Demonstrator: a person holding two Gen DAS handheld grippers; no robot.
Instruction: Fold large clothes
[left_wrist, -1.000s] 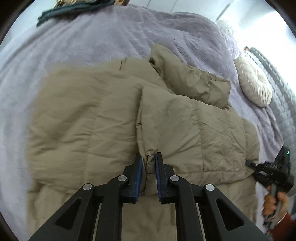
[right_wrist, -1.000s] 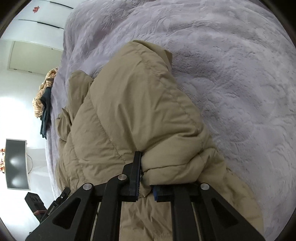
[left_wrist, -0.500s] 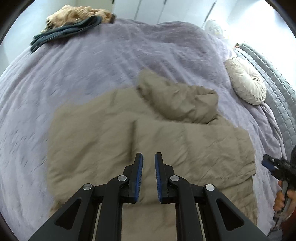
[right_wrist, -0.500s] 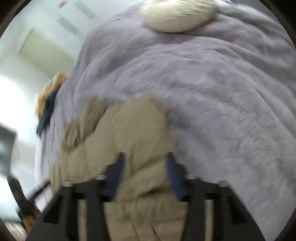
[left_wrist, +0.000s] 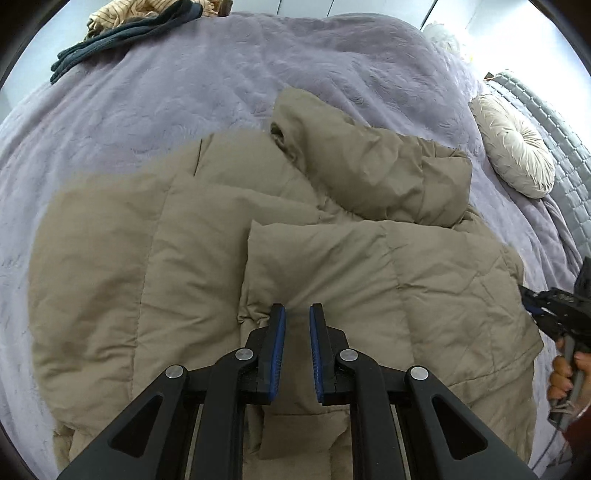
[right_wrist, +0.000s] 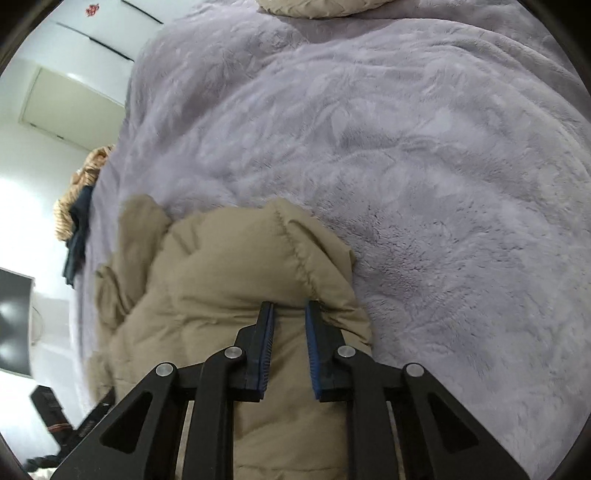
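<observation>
Lilac bedspread (left_wrist: 184, 110), round cream cushion (left_wrist: 515, 151), dark garment (left_wrist: 122, 37) beside striped cloth (left_wrist: 122, 11)

Jacket (left_wrist: 229, 266) on bedspread (left_wrist: 184, 96); cushion (left_wrist: 517, 151) right, clothes pile (left_wrist: 122, 33) behind

Bed (left_wrist: 258, 74): wide, covered by a plush lilac blanket with an embossed pattern.
Headboard (left_wrist: 561, 122): grey, quilted, at the right edge.
Cushion (left_wrist: 513, 147): round, cream, pleated, near the headboard.
Far corner: a heap of striped and dark clothes (left_wrist: 122, 33).
Walls: white, with pale cupboard doors (right_wrist: 70, 107).
Screen (right_wrist: 13, 321): dark, on the wall.
Light: bright daylight.
</observation>
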